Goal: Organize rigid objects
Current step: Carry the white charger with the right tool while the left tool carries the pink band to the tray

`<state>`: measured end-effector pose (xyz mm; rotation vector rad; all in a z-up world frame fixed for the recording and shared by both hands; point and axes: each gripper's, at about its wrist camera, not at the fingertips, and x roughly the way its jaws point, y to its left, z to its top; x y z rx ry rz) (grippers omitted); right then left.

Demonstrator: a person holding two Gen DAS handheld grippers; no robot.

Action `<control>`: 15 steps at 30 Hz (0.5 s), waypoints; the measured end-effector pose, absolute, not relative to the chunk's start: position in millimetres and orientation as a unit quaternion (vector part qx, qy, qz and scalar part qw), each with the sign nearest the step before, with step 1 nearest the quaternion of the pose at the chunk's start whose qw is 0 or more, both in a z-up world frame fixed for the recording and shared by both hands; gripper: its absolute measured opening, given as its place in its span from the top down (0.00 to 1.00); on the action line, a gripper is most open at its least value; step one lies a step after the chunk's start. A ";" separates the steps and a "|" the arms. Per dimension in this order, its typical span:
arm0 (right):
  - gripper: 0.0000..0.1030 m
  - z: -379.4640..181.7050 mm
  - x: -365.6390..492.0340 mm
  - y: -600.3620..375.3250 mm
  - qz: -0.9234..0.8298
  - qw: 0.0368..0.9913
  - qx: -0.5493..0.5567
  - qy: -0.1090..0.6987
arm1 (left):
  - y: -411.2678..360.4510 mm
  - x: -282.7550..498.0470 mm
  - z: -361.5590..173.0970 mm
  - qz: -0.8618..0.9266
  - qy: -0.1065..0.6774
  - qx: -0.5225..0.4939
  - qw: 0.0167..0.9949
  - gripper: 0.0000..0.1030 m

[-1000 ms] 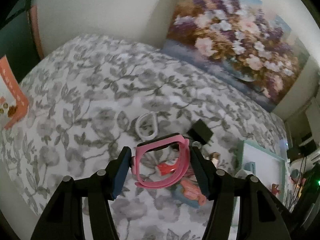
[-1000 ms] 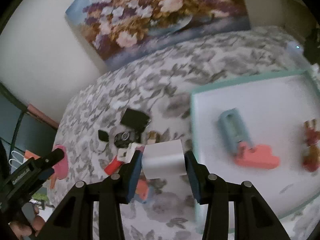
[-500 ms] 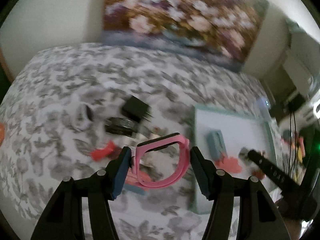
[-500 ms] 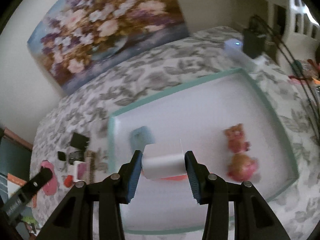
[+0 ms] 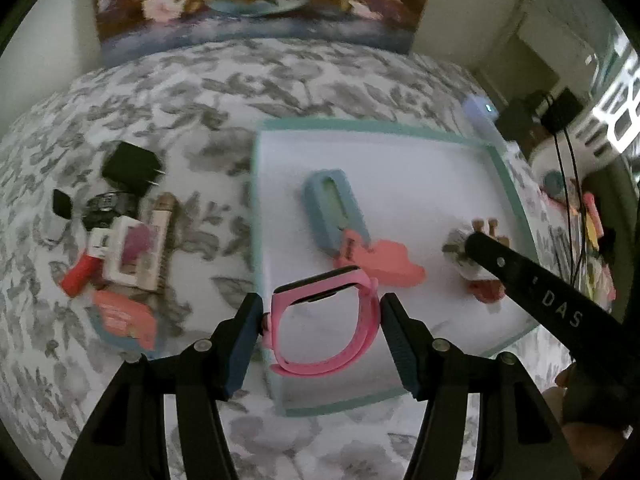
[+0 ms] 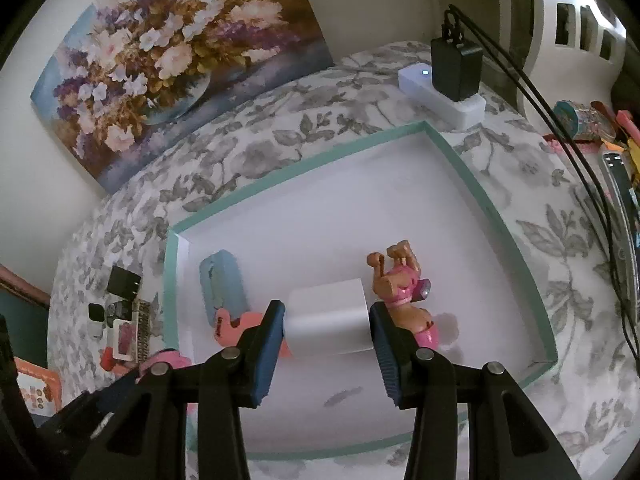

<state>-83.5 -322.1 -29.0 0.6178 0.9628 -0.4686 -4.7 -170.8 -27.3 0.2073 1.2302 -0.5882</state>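
Right wrist view: a floral-clothed desk (image 6: 320, 92) below one flower painting (image 6: 168, 52) bears one teal-rimmed tray (image 6: 472, 176). Tray contents: one blue case (image 6: 222, 284), one toy dog (image 6: 400, 288). Right gripper (image 6: 327, 322) jaws pinch one white block (image 6: 326, 320); left gripper (image 5: 322, 330) jaws pinch one pink watch band (image 5: 324, 324).

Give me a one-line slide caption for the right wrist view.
Right gripper holds a white block over the teal-rimmed tray, beside a toy dog.

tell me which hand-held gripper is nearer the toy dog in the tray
Right. The right hand-held gripper, holding a white block, is right beside the toy dog; the left hand-held gripper hangs at the tray's opposite edge.

Dim rm, floral painting (image 6: 168, 56), pale wall (image 6: 24, 168)
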 end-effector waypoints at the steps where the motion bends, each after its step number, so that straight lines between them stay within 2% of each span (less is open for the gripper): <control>1: 0.55 -29.8 -83.6 -322.4 -0.220 0.814 0.290 0.452 | -175.0 -6.8 -29.7 -0.273 0.569 0.101 0.769 0.40; 15: 0.54 -28.3 -86.1 -323.1 -0.218 0.816 0.293 0.449 | -186.7 -12.4 -46.0 -0.270 0.584 0.132 0.754 0.38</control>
